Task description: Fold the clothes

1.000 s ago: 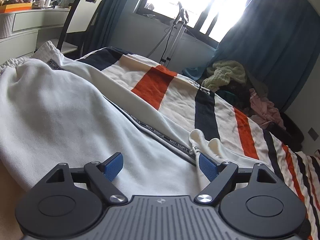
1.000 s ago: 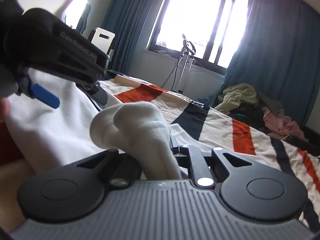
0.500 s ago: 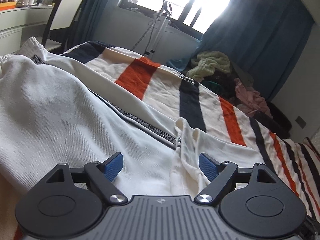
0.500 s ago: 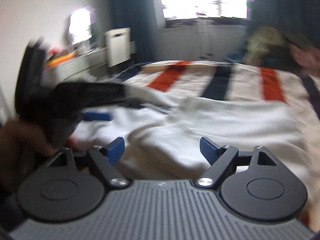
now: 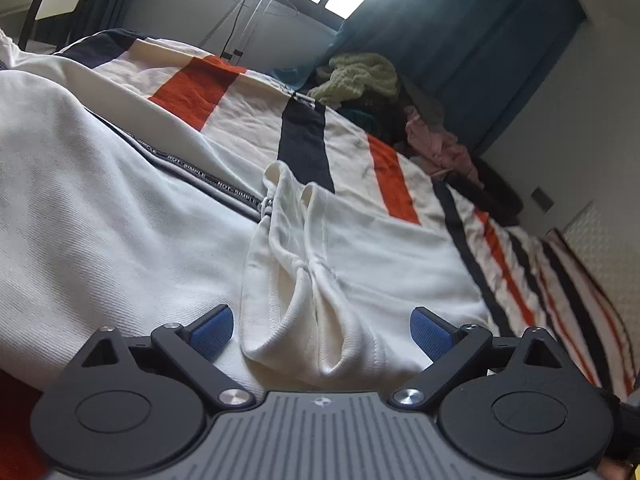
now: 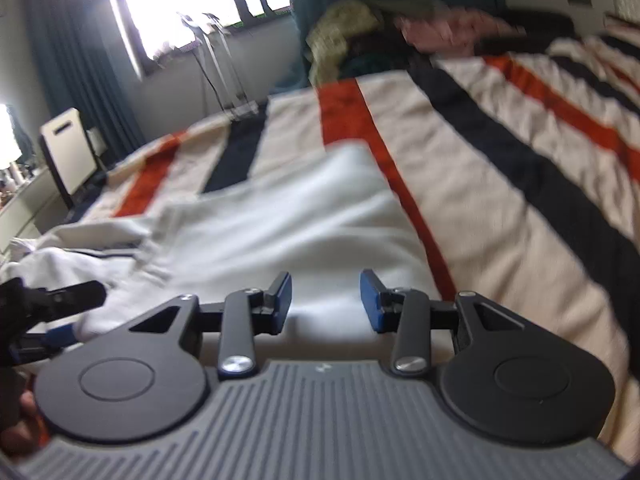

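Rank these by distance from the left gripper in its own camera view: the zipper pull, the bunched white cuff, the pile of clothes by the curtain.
From the left gripper:
1. Bunched white cuff, between its opening jaws.
2. Zipper pull, farther up the white garment.
3. Pile of clothes, beyond the bed.

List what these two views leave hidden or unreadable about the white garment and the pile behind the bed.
- White garment, left wrist view: near part hidden under the left hand-held gripper; far end cut off by the left edge.
- Clothes pile, right wrist view: blurred, items indistinguishable.
- Garment's printed tape: lettering too small.
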